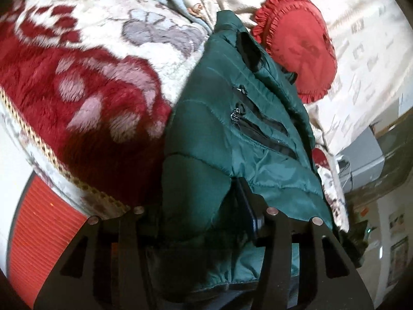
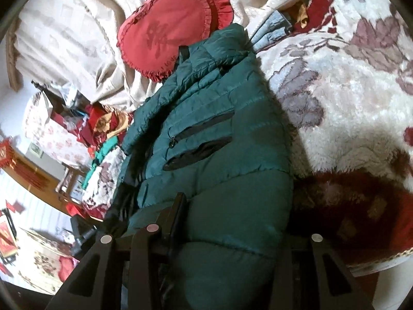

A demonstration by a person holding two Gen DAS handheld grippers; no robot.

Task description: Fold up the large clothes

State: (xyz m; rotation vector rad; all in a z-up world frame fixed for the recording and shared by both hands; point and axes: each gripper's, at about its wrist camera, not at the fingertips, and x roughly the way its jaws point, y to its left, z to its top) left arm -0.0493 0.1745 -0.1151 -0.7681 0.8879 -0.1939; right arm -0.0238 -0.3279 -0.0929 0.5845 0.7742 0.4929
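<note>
A dark green quilted jacket (image 1: 219,134) (image 2: 214,155) lies lengthwise on a bed, its near hem bunched up against both hand-held grippers and its collar end reaching toward a red frilled cushion (image 1: 296,49) (image 2: 170,31). Two black zip pockets run across its chest panel.

The left gripper (image 1: 201,206) tilts down over the bed edge, with a puffy fold of the hem filling the space between its fingers; the inner finger (image 1: 247,206) presses into the fabric, and the jaws sit fairly narrow on that fold. The right gripper (image 2: 232,222) takes the same tilted pose at the other corner of the hem. Its left finger (image 2: 178,211) digs into the padding, while the other finger is hidden behind the swollen quilting, so the grip looks closed on the jacket.

A plush red-and-cream floral blanket (image 1: 90,82) (image 2: 348,98) spreads along one side of the jacket, touching it. Rumpled cream bedding (image 1: 348,38) (image 2: 64,38) lies on the other side, under the cushion. Beyond the bed edge stand cluttered furniture and red boxes (image 2: 90,126), blurred in the right wrist view.
</note>
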